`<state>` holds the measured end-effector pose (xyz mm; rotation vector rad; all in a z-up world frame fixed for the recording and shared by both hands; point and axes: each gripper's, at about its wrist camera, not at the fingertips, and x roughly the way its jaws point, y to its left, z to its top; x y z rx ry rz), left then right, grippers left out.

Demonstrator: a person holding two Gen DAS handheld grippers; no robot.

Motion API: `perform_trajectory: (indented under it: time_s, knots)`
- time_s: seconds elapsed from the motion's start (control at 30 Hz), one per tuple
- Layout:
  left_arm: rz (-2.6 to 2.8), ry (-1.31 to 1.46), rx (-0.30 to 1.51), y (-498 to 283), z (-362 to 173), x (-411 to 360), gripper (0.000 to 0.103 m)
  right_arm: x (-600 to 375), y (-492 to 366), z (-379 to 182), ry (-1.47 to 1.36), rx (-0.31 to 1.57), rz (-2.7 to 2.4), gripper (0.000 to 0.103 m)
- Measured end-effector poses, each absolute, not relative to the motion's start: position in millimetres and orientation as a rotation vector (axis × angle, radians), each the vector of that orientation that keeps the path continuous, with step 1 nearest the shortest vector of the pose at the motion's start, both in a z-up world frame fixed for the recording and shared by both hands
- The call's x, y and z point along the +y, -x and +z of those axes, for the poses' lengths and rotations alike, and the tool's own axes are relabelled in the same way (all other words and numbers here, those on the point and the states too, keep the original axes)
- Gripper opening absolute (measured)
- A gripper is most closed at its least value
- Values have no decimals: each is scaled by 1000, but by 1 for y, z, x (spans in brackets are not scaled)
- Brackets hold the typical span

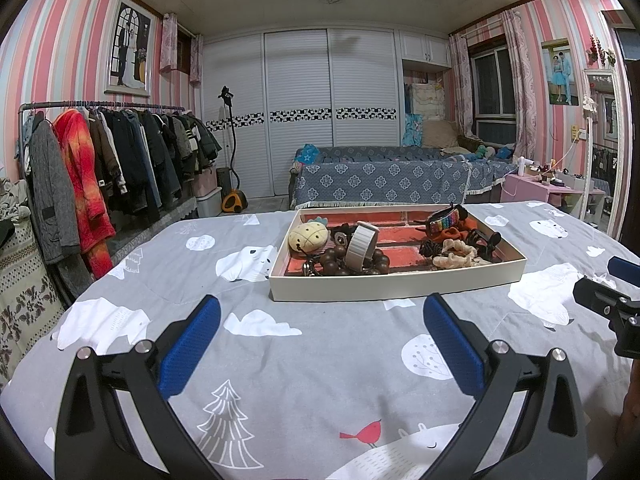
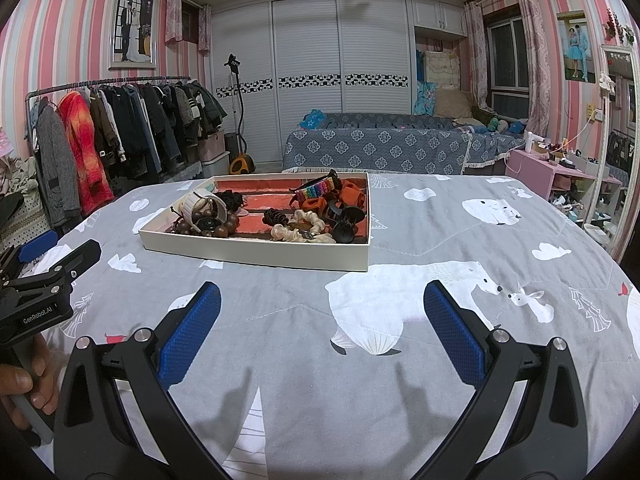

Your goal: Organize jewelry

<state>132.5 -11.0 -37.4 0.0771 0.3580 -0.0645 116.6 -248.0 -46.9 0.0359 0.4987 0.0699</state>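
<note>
The shallow white cardboard tray (image 1: 276, 276) sat mid-bed on the grey polar-bear quilt (image 1: 280, 360), heaped with light trinkets. The brown wooden bead bracelet (image 1: 336, 266) looked rigid and rollable, best pinched across its loop. Left gripper (image 1: 322, 316) and right gripper (image 2: 322, 304) hovered wide apart, empty. Pieces beneath the tangle were possibly hidden.

left gripper (image 1: 322, 322) and right gripper (image 2: 322, 310): matching black angular frames with triangular cut-outs, each carrying two round silver screws per side; fingers (image 2: 192, 334) faced with blue, finely dimpled pads; white "genrobot.ai" lettering on the left unit's black body, seen from the right wrist; grey handle below it, gripped by a hand (image 2: 28, 384)
</note>
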Motion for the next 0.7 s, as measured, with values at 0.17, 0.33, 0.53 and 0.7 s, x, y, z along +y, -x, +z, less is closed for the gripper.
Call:
perform_trajectory:
  time_s: [0.17,0.33,0.53,0.7]
  knots:
    - [-64,-77,358,-132,-37,-11,99,-248,-117,-47,-37,498,70,99]
    - [-71,-76,360,-131,-40,-13,99,-248,-117,-47,-34,498,70,99]
    - [-79,-70,370,-130,-42,-15,99,-248,-117,-47,-35,499,70,99]
    - [-80,-57,378,-131,-41,-13,99,-247,-116,-47,-34,498,70,99]
